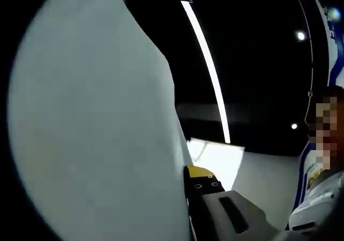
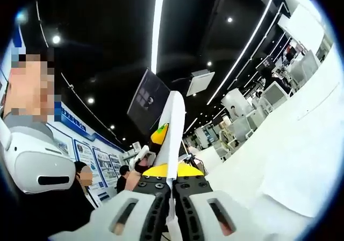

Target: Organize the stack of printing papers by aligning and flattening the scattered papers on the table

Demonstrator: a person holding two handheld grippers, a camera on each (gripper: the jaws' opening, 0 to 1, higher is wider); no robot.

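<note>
A stack of white printing papers (image 1: 97, 122) stands on edge, lifted, in the left gripper view and covers its left half. My left gripper (image 1: 185, 172) grips the stack's edge. One yellow-tipped jaw lies against the sheet and the other is hidden behind it. In the right gripper view the same papers (image 2: 173, 128) appear edge-on, rising between the jaws of my right gripper (image 2: 172, 172), which is shut on them. A yellow tip of the left gripper (image 2: 158, 134) touches the stack higher up.
The white table (image 2: 309, 117) stretches away on the right with a loose sheet (image 2: 295, 184) lying on it. A person in white (image 2: 37, 171) stands close on the left. The table (image 1: 266, 184) also shows beyond the left jaw.
</note>
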